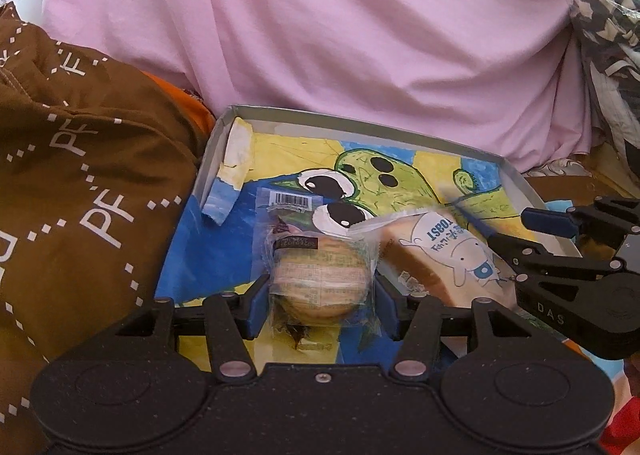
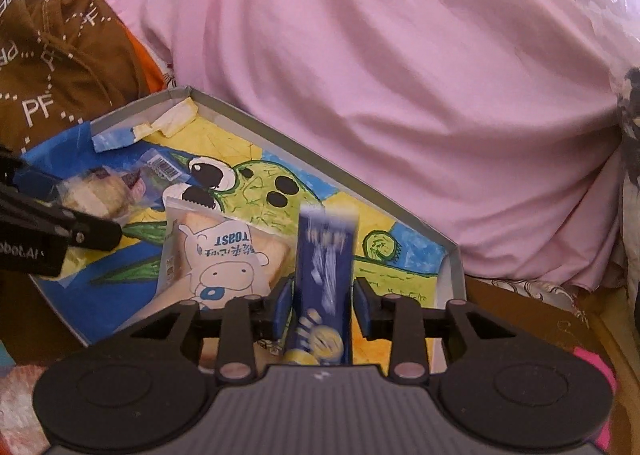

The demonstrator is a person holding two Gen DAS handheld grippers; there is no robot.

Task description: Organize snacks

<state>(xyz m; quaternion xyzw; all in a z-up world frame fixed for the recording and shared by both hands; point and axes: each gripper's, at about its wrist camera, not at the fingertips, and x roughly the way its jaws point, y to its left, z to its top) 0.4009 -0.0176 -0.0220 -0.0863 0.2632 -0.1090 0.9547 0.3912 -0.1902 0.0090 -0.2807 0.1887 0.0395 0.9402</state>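
A shallow grey tray (image 1: pixel 360 123) lined with a cartoon drawing lies in front of me. My left gripper (image 1: pixel 322 289) is shut on a round bun in a clear wrapper (image 1: pixel 320 283), its blue pads against both sides, low over the tray's near left part. A white toast packet (image 1: pixel 440 255) lies in the tray just right of the bun. My right gripper (image 2: pixel 323 295) is open around a tall blue snack packet (image 2: pixel 326 267), which is blurred, with gaps on both sides. The toast packet (image 2: pixel 216 263) sits left of it. The right gripper (image 1: pixel 520 233) reaches in from the right.
A big pink cloth (image 1: pixel 340 27) rises behind the tray. Brown fabric with white "PF" print (image 1: pixel 80 175) is heaped against the tray's left wall. Patterned fabric (image 1: pixel 608 35) lies at the far right. A brown wooden surface (image 2: pixel 520 311) shows past the tray's right corner (image 2: pixel 456 251).
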